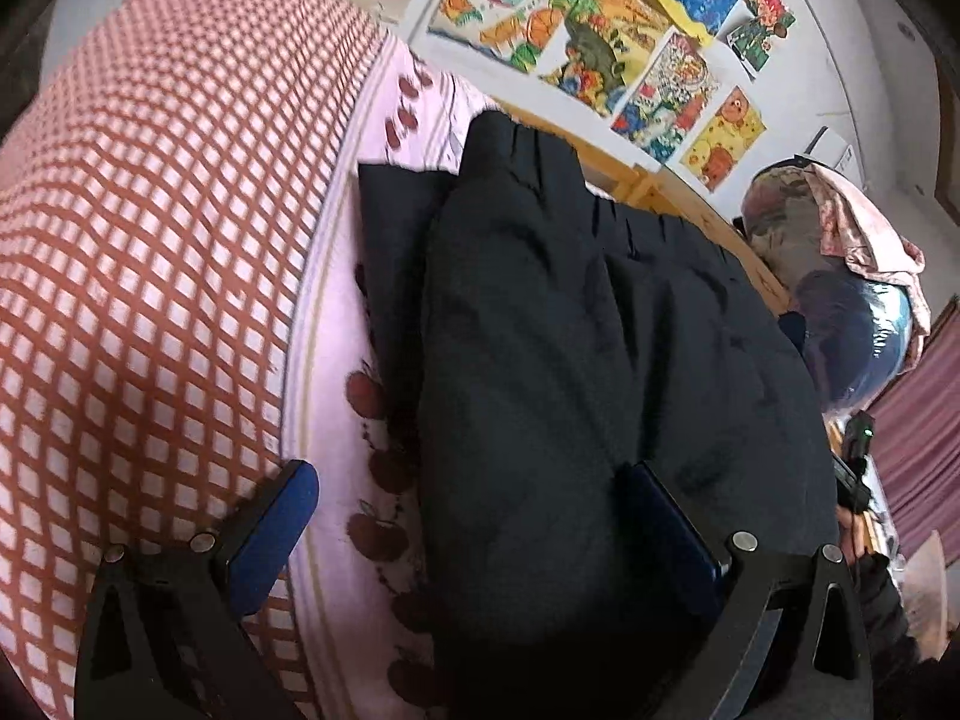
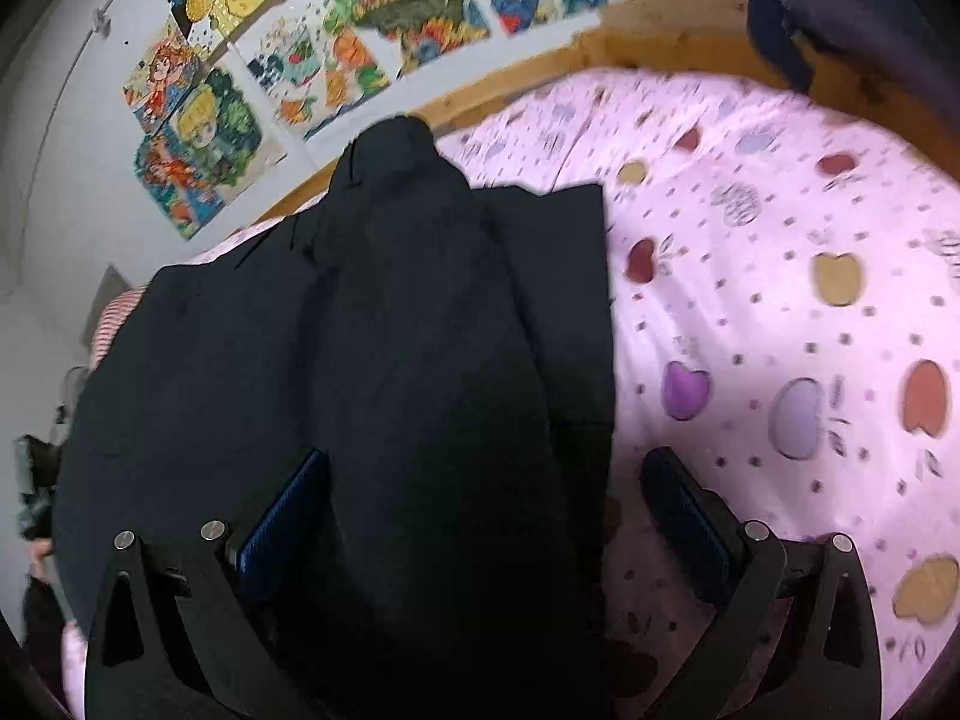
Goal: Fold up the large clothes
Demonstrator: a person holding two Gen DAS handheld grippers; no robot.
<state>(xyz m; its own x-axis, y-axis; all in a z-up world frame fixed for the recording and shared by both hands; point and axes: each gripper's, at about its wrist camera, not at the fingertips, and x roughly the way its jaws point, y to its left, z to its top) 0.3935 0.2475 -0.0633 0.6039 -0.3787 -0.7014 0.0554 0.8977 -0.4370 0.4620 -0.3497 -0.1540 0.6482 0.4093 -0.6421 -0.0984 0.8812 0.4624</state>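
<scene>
A big black coat (image 1: 570, 360) lies on a bed, on top of a pink sheet (image 2: 780, 300) with little apples printed on it. The coat is partly folded, with one long flap lying down its middle and flat parts sticking out on both sides.

The left gripper (image 1: 474, 516) is wide open. Its two blue pads (image 1: 276, 534) are far apart. The coat runs up between them and out ahead, and the pad on the right sits against the black cloth. The pad on the left is over the pink sheet. It is not squeezing anything.

The right gripper (image 2: 486, 510) is wide open too. The middle flap of the coat lies between its fingers. The left pad (image 2: 282, 516) is right by the black cloth and the other pad is over the pink sheet. It is not pinching the coat.

Only the left view shows a red and white checked blanket (image 1: 150, 270), puffed up to the left of that gripper. It also shows a heap of cloth and a shiny blue bag (image 1: 864, 324) far ahead on the right.

Only the right view shows the wide open part of the pink sheet to the right of the coat, with its many apples.

Both views show bright drawings (image 2: 252, 96) on the white wall ahead, above the wooden bed edge (image 2: 540, 78).
</scene>
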